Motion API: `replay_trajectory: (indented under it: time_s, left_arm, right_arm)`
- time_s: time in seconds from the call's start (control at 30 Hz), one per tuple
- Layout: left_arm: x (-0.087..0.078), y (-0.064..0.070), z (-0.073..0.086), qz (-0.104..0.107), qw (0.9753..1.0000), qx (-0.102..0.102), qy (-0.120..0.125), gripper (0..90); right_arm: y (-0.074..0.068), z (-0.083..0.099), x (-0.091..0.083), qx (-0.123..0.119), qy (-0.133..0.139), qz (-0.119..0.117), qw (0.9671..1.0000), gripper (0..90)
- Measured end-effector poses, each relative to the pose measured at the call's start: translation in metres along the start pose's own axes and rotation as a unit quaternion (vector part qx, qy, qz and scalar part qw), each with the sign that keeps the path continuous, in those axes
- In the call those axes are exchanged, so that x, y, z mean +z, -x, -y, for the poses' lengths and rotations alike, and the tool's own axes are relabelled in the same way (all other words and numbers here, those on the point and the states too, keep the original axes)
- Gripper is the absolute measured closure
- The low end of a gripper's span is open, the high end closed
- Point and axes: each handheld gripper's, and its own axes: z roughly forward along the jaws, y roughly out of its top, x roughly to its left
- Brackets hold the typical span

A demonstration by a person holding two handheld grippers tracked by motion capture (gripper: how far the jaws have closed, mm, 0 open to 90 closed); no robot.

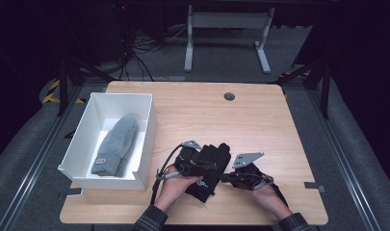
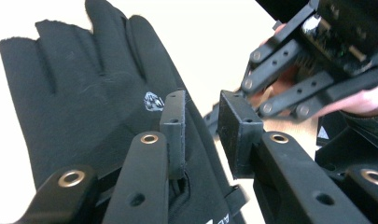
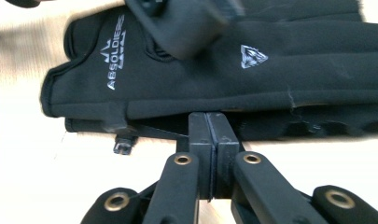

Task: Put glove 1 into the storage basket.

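A pair of black gloves (image 1: 220,153) lies stacked near the table's front edge. In the right gripper view, the upper glove (image 3: 177,88) carries white "ABSOLDIERS" lettering and a small badge, and the second glove (image 3: 298,126) peeks out beneath it. My left gripper (image 2: 200,126) is open just above the glove (image 2: 84,93); its left pad (image 2: 173,121) rests against the fabric. My right gripper (image 3: 208,123) is shut, its tips pressed to the gloves' side edge where the two layers meet. No fabric shows between its pads. In the high view the left gripper (image 1: 213,166) and the right gripper (image 1: 226,177) nearly meet.
A white bin (image 1: 94,103) stands at the table's left with a grey knit beanie (image 1: 116,144) in it. A round grommet (image 1: 229,96) sits near the far edge. The right gripper's black linkage arms (image 2: 289,79) cross close in front of the left jaws.
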Motion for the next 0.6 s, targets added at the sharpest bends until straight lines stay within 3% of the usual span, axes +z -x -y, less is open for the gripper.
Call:
replay_trajectory:
  time_s: [0.2,0.4,0.43,0.6]
  left_arm:
    - [0.003,0.004,0.001,0.000,0.9998,0.011,-0.019,89.7]
    - [0.024,0.012,0.008,0.002,0.9979,0.024,-0.060,90.0]
    - [0.029,0.014,0.010,-0.002,0.9967,0.029,-0.076,90.0]
    - [0.034,0.022,0.014,-0.018,0.9936,0.047,-0.101,90.0]
  right_arm:
    - [0.012,0.007,-0.024,0.013,0.019,0.032,0.9992,82.1]
    - [0.030,0.019,-0.042,0.035,0.024,0.080,0.9959,62.8]
    - [0.032,0.020,-0.043,0.036,0.025,0.082,0.9957,60.5]
    - [0.039,0.023,-0.045,0.039,0.020,0.117,0.9922,45.9]
